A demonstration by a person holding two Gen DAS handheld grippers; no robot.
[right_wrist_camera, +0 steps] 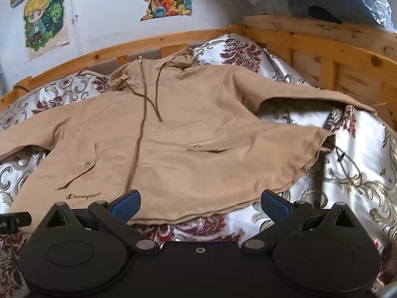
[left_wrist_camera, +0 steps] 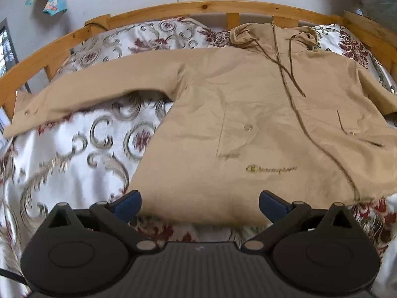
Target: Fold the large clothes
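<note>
Jacket (left_wrist_camera: 248,114) flat on bedspread (left_wrist_camera: 74,154), both claws (left_wrist_camera: 199,204) (right_wrist_camera: 199,204) wide open above hem.

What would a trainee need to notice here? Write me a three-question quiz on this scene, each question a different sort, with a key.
1. True or false: the tan hooded zip-up jacket lies spread front-up on the white floral-patterned bedspread.
2. Multiple choice: the left gripper and the right gripper are
A. both shut on the hem
B. both open, near the hem, holding nothing
C. one open, one shut on a sleeve
3. Fill in: behind the hood runs a curved ____ bed rail.

Key
1. True; the zipper and embroidered logo face up.
2. B
3. Wooden
</note>
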